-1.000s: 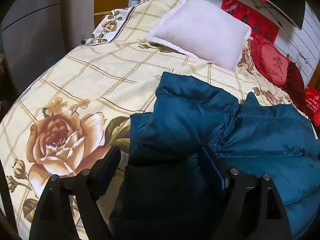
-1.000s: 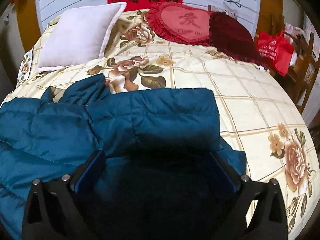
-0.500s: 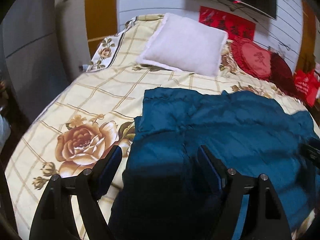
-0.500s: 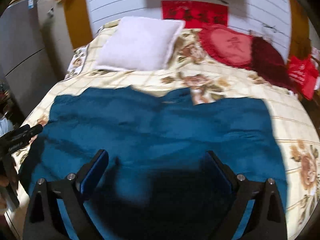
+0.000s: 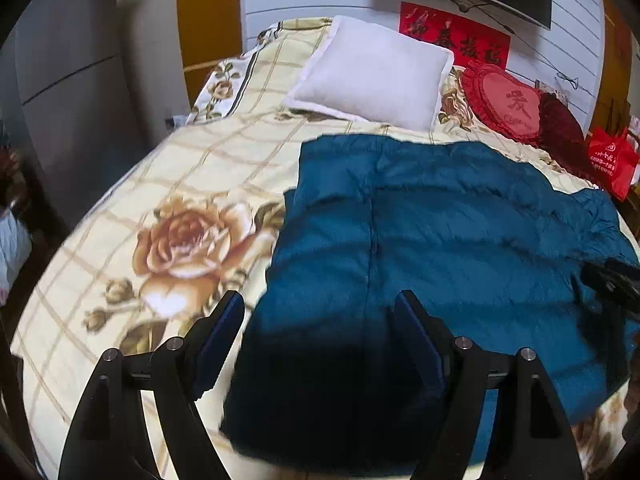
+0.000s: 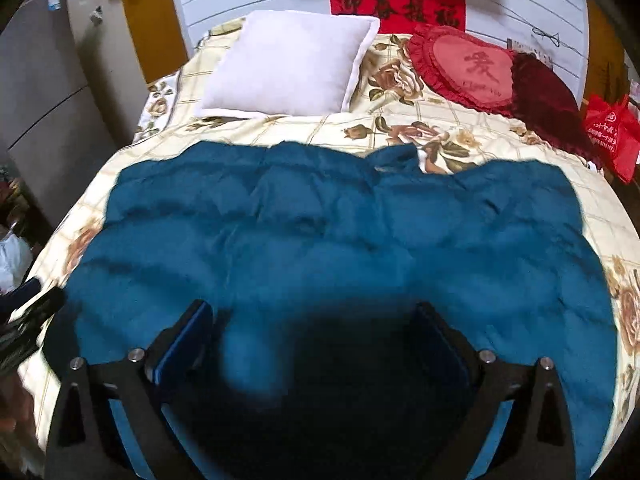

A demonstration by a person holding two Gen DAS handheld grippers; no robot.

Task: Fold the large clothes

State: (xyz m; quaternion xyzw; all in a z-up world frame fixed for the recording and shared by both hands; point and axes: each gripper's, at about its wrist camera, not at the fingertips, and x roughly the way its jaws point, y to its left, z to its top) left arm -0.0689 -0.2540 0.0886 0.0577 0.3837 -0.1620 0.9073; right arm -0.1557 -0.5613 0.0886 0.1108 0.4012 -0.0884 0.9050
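A large teal padded jacket lies spread flat across the floral bedspread; in the right wrist view the jacket covers most of the bed's near half. My left gripper hovers open over the jacket's left near edge, with dark shadow between its fingers. My right gripper is open above the jacket's near middle. The right gripper's tip shows at the right edge of the left wrist view, and the left gripper's tip at the left edge of the right wrist view.
A white pillow, a red heart cushion and a dark red cushion lie at the bed's head. A red bag stands at far right. A grey cabinet flanks the bed's left side.
The jacket was bunched with folded sleeves close under both grippers; now it lies opened out flat. Both grippers have drawn back and up from the bed.
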